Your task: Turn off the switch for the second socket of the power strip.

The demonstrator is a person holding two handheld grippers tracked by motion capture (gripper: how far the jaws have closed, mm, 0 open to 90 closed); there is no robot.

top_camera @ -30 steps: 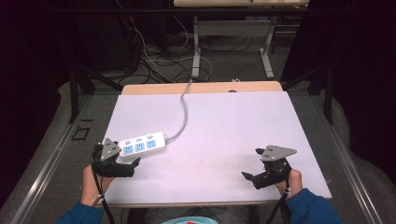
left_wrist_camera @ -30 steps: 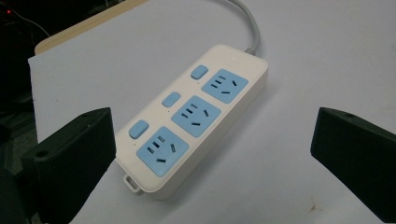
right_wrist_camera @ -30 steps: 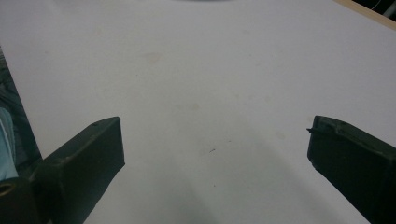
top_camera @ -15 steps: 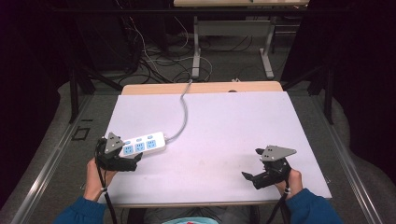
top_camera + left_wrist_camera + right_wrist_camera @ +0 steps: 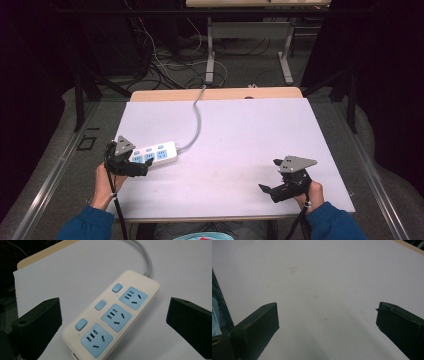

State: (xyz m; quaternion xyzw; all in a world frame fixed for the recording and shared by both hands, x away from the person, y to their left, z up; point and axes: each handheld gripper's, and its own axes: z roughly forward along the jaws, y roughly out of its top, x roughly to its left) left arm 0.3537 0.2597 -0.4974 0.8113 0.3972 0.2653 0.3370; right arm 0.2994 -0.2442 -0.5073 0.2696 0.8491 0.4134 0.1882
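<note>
power strip [image 5: 152, 153] on table [image 5: 250, 135], left | left tongs [image 5: 141, 168] astride its near end, perhaps touching | right tongs [image 5: 269, 189] far right

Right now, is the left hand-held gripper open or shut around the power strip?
Open. The left hand-held gripper has its jaws spread wide on either side of the power strip, with white table showing between each jaw and the strip.

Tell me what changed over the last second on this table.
The left gripper moved forward and slightly right, up to the near end of the power strip; its open jaws now stand on either side of that end without touching it. Nothing was taken hold of or let go. The power strip, its cable and the open right gripper stayed put.
</note>
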